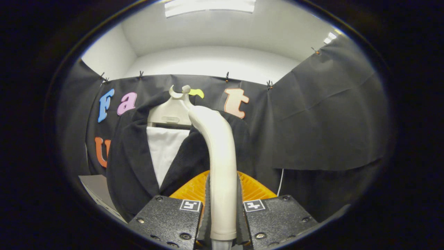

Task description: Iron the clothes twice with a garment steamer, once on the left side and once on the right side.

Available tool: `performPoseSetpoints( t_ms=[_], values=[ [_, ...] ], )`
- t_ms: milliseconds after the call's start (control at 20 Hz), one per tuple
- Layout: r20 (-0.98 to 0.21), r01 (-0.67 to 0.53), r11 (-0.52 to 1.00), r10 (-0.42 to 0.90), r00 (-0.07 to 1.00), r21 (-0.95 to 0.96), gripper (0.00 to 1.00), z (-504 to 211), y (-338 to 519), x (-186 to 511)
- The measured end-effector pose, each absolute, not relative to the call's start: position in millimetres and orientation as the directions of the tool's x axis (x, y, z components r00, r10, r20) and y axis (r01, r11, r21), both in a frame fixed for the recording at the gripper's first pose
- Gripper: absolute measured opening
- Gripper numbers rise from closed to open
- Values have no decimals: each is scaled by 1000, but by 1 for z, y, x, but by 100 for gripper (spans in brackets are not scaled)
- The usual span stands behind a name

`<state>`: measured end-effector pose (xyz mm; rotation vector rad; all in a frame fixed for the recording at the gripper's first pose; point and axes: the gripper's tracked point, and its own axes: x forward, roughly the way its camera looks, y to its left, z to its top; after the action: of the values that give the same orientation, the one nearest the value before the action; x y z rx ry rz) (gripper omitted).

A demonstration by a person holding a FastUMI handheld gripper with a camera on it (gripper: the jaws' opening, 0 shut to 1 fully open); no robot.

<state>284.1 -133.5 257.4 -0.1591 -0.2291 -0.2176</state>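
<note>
The gripper (pixel 222 208) occupies the lower centre of the frame. Its two fingers stand a narrow distance apart, closed onto the handle of the garment steamer (pixel 218 163), one finger pressing on each side of the handle. The handle is the only item between the fingers.

The garment steamer is a cream-coloured, curved body. It rises from between the fingers up the middle of the frame and bends toward the upper left, where its head end sits near the right shoulder area of the jacket (pixel 128 163). Whether the head touches the fabric cannot be determined.

The jacket is dark and hangs on a pale hanger (pixel 171 111) at centre left, just beyond the fingers. Its lapels are open over a white shirt (pixel 163 149). The hanger's hook shows above the collar, against the black cloth wall (pixel 329 114).

A grey flat surface (pixel 95 189) shows at lower left, beside the jacket's hem. A thin white cord (pixel 280 182) hangs at lower right of centre, against the cloth.
</note>
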Motion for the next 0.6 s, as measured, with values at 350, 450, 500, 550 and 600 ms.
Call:
performPoseSetpoints(
  t_ms=[350, 450, 500, 550, 600],
  values=[
    [239, 237, 959, -197, 951, -153, 31, 241, -129, 274],
    [228, 240, 958, -201, 953, -157, 31, 232, -128, 271],
    [221, 245, 956, -207, 953, -160, 31, 228, -129, 270],
    [216, 247, 956, -211, 953, -157, 31, 224, -128, 268],
    [210, 247, 957, -212, 954, -155, 31, 218, -128, 266]
  ],
)
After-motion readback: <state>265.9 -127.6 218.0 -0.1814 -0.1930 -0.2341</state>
